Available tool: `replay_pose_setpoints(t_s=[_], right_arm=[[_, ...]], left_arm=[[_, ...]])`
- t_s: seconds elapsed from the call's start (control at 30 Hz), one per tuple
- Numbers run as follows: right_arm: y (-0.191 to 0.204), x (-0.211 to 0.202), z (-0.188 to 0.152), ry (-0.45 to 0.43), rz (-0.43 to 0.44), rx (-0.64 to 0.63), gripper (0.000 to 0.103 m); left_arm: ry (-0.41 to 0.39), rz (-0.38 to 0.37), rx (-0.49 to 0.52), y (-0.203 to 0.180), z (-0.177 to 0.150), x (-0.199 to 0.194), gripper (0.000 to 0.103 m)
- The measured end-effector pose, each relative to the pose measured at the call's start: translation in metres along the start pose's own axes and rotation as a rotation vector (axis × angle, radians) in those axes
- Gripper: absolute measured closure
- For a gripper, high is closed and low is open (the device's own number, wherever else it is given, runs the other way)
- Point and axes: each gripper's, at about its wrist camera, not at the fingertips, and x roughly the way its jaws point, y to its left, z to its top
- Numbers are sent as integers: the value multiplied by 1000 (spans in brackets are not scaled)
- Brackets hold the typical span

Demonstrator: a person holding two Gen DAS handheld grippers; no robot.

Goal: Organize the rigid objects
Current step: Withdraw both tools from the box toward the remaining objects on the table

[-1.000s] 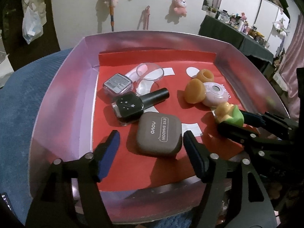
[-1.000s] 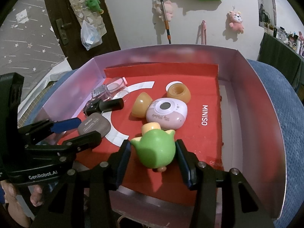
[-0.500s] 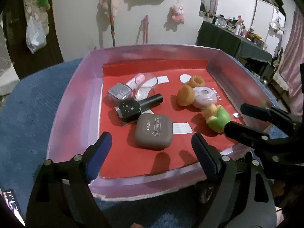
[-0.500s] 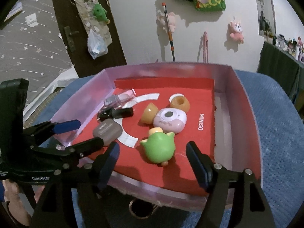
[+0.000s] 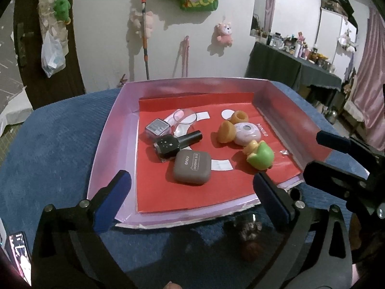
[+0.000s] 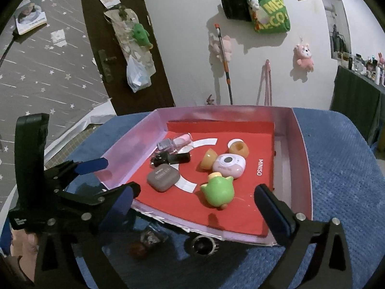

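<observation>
A pink tray (image 5: 113, 130) with a red liner sits on a blue cloth. In it lie a grey-brown eye shadow case (image 5: 192, 167), a black nail polish bottle (image 5: 175, 143), a clear bottle (image 5: 157, 127), a pink round case (image 5: 246, 133), two orange cups (image 5: 226, 131) and a green toy (image 5: 261, 155). My left gripper (image 5: 190, 195) is open and empty over the tray's near edge. My right gripper (image 6: 197, 204) is open and empty, back from the green toy (image 6: 217, 191); it also shows in the left wrist view (image 5: 324, 154).
The blue cloth (image 6: 341, 168) surrounds the tray. Small dark objects (image 6: 203, 244) lie on the cloth in front of the tray's near edge. A wall with hanging plush toys and a bag stands behind. A cluttered dark table (image 5: 296, 65) is at the far right.
Both grippers have pulled back and up from the tray. My right gripper opened and let go of the green toy, which lies in the tray. The left gripper stayed open.
</observation>
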Motion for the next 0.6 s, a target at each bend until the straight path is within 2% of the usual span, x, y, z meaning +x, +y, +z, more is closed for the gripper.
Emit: replay_pose_setpoints(t_s=[0.33,0.6], right_arm=[[12,-26,-6,-63,11,-9,0],[17,-40,-18,-77,17,-4,0]], left_arm=[[-40,-18,-26,1,-12,-21,0],[-54,-15,-33,-4,-26,-35,0]])
